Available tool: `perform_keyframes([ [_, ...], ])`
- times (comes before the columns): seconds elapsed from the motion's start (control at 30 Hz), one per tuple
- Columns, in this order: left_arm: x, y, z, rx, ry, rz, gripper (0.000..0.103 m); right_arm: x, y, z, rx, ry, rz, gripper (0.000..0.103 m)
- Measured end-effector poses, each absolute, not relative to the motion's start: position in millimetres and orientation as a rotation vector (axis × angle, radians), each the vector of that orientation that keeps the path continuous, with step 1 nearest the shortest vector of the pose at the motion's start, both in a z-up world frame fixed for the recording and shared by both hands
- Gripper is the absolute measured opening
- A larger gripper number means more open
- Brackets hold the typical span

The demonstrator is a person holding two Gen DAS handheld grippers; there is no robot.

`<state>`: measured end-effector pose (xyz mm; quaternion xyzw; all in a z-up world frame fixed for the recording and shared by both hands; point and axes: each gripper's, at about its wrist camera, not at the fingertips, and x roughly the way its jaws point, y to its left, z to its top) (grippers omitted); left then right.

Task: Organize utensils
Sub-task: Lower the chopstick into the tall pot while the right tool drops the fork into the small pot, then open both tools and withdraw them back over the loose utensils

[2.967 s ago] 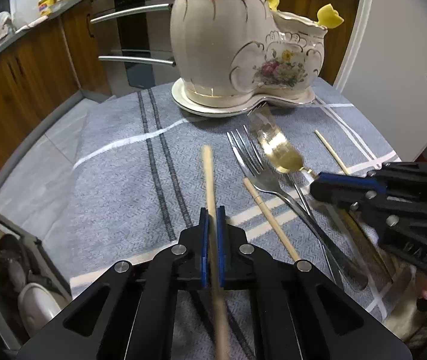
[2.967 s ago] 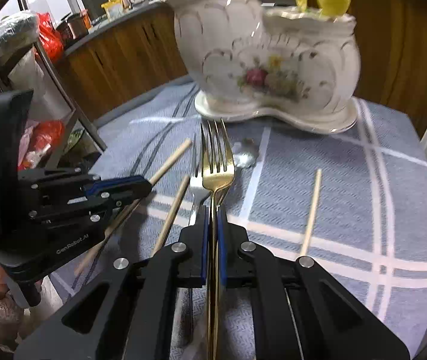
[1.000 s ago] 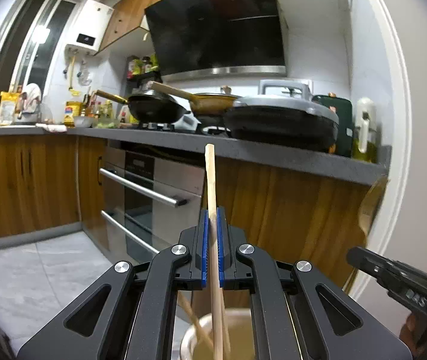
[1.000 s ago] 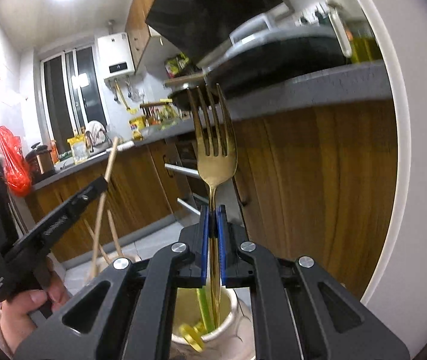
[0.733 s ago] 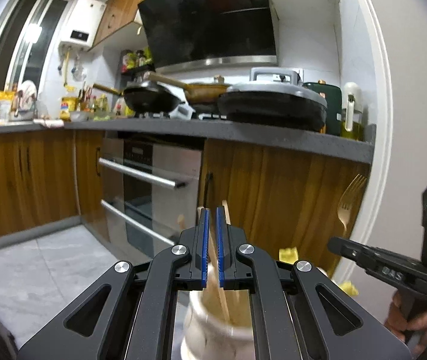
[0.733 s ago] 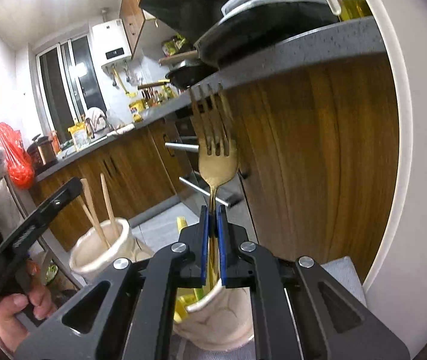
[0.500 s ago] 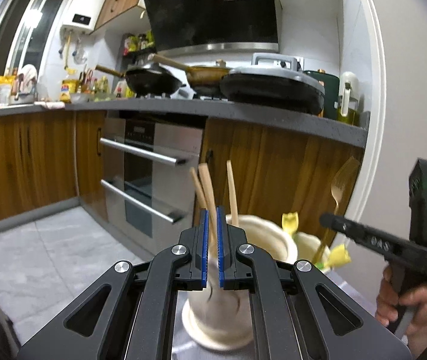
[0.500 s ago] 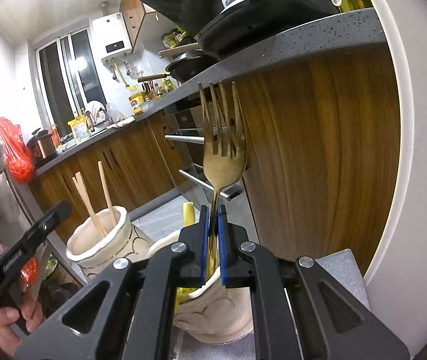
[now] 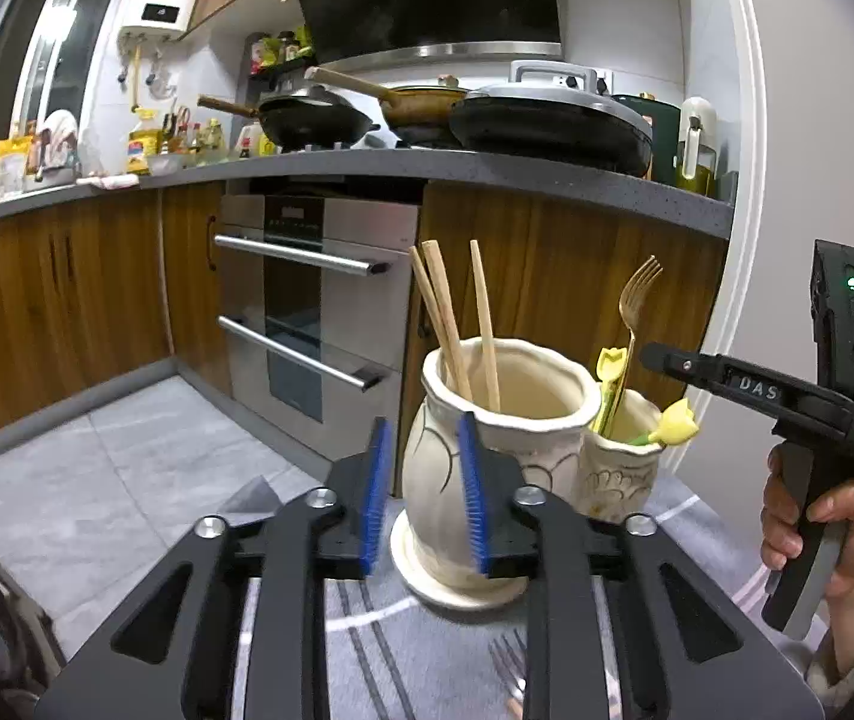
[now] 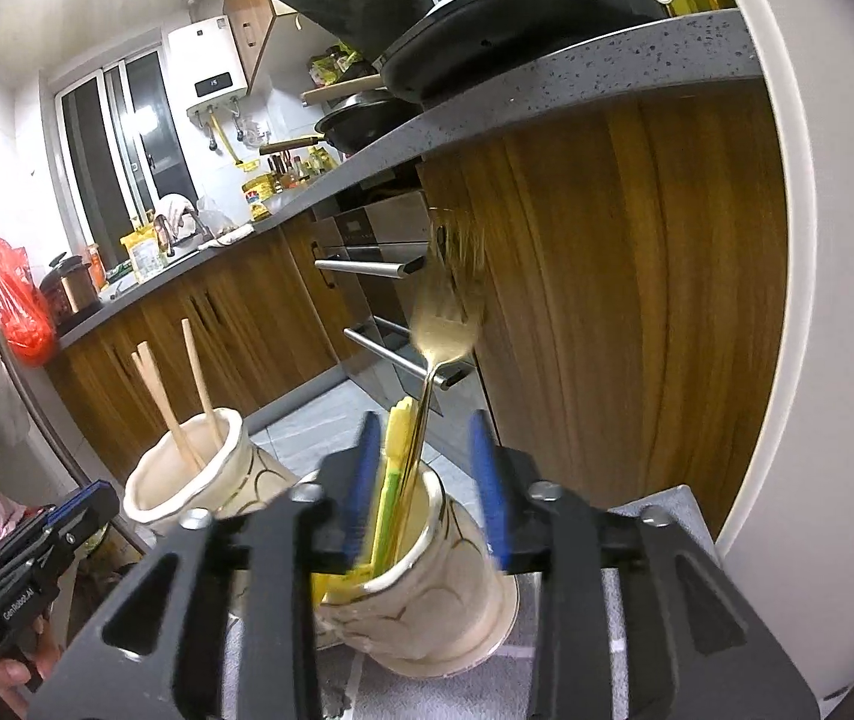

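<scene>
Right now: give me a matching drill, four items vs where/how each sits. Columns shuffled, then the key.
Items
1. gold fork
2. chopsticks
3. silver fork
4. left gripper

States
A. lying on the grey cloth
B. standing in the taller pot
C. jaws opening, nothing between them
D. standing in the shorter pot with the yellow utensils

Pairs: 1-D, 2-B, 3-A, 4-C

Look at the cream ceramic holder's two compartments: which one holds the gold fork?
The shorter, narrower compartment, beside the yellow tulip-topped utensils, holds the gold fork; the taller one holds wooden chopsticks.
</scene>
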<state>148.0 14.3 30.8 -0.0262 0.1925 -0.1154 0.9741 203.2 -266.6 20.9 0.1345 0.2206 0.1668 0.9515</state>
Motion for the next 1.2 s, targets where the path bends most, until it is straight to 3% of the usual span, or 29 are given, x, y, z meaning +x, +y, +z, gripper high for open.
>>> perform_keyframes([
  [0.07,142,16,31,-0.053,0.391,-0.227,0.042,193,-270,24,0.271,0.441,0.332,0.053],
  [0.17,135,16,31,-0.04,0.4,-0.204,0.061,175,-275,26,0.259,0.437,0.334,0.067],
  [0.23,130,17,32,-0.035,0.402,-0.189,0.074,162,-279,26,0.247,0.442,0.332,0.086],
  [0.37,117,24,35,-0.064,0.399,-0.178,0.092,144,-285,23,0.234,0.463,0.351,0.098],
  [0.83,74,18,30,-0.013,0.485,-0.162,0.094,93,-295,10,0.12,0.526,0.311,0.098],
  [1.2,60,7,-8,0.012,0.628,-0.166,0.095,73,-294,-28,0.079,0.624,0.323,0.098],
])
